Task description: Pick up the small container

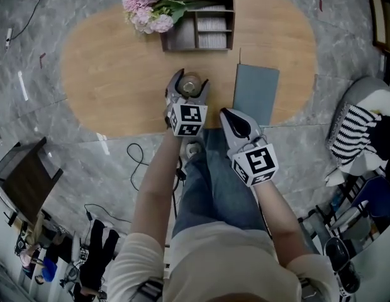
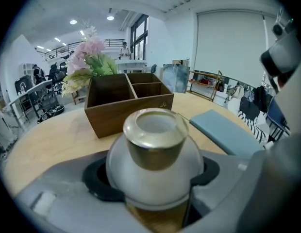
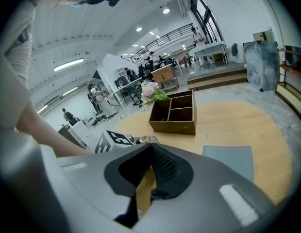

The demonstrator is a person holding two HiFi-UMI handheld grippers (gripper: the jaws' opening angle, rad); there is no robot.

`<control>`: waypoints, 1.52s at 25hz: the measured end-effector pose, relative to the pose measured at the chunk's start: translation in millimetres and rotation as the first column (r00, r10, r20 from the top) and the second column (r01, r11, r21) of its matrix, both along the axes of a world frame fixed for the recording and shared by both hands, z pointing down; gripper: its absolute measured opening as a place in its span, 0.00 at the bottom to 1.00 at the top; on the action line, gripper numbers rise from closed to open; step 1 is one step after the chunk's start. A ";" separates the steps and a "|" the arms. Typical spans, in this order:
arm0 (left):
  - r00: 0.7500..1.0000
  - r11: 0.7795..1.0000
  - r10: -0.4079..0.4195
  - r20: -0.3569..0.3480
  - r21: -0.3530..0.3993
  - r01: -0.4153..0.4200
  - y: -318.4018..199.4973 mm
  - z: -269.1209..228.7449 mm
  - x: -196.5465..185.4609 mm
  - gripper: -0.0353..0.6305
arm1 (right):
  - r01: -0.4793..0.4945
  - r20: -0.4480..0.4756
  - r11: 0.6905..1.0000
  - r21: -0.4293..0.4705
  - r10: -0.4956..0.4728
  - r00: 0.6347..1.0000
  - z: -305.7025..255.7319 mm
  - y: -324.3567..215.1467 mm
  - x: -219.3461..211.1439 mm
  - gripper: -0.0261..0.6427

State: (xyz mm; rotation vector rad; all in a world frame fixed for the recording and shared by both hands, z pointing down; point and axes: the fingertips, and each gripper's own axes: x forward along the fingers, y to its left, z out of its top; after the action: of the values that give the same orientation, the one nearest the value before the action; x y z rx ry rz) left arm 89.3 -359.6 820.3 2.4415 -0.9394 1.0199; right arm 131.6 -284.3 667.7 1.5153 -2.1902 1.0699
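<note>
Left gripper [image 1: 190, 82] is clamped on the small container [image 2: 154, 154]. Both dark pads sit against its round white body, below the gold neck, and the jaws stand wide because the body is fat. Right gripper [image 1: 229, 117] is closed on nothing; it hovers at the near table edge just beside the left one and isn't involved. The container stands upright on the wooden table [image 1: 119, 74] near the front edge, in front of the wooden organiser box [image 1: 198, 24]. A blue-grey pad [image 1: 255, 93] lies to its right, and flowers [image 1: 148, 8] sit at the box's left corner. My read: grasp made, lift not started, base looks to be on the wood. Next is a straight vertical lift with steady squeeze. The round, smooth-looking body could slip or roll in the pads, so no tilt.
</note>
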 end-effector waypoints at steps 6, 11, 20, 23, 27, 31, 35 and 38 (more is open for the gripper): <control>1.000 0.999 0.002 -0.030 -0.036 -0.003 14.2 -17.8 0.1 0.56 | -0.018 -0.017 1.000 0.023 0.018 1.000 -17.0 6.1 3.7 0.04; 0.998 0.999 0.013 -0.057 -0.030 -0.014 31.1 -45.9 -1.3 0.56 | -0.039 -0.030 0.997 0.066 0.041 0.999 -39.6 12.0 2.5 0.04; 0.995 1.000 -0.006 -0.095 0.003 0.006 69.8 -116.0 -27.6 0.56 | -0.053 -0.067 0.988 0.142 0.063 0.996 -91.3 47.4 -15.7 0.04; 0.993 1.000 -0.024 -0.116 0.015 0.026 85.4 -138.6 -40.5 0.56 | -0.044 -0.084 0.983 0.176 0.060 0.995 -108.4 63.1 -24.7 0.04; 0.987 0.998 -0.049 -0.153 0.033 0.054 112.4 -171.9 -60.6 0.56 | -0.034 -0.104 0.975 0.222 0.058 0.993 -133.1 87.1 -39.5 0.04; 0.982 0.996 -0.063 -0.180 0.044 0.072 139.7 -200.2 -80.0 0.56 | -0.038 -0.112 0.966 0.256 0.069 0.991 -151.2 111.1 -54.5 0.04; 0.975 0.996 -0.072 -0.212 0.042 0.083 174.2 -228.9 -99.8 0.56 | -0.030 -0.127 0.961 0.276 0.067 0.990 -167.6 141.2 -71.0 0.04; 0.969 0.995 -0.082 -0.233 0.042 0.094 202.4 -252.2 -117.1 0.56 | -0.029 -0.138 0.955 0.295 0.073 0.988 -183.3 166.2 -83.2 0.04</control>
State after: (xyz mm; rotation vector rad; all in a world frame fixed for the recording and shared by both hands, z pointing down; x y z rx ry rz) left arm -27.8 -157.2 568.0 2.4701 -0.9951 0.6711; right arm 48.5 -118.1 484.4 1.7195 -2.2913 0.6417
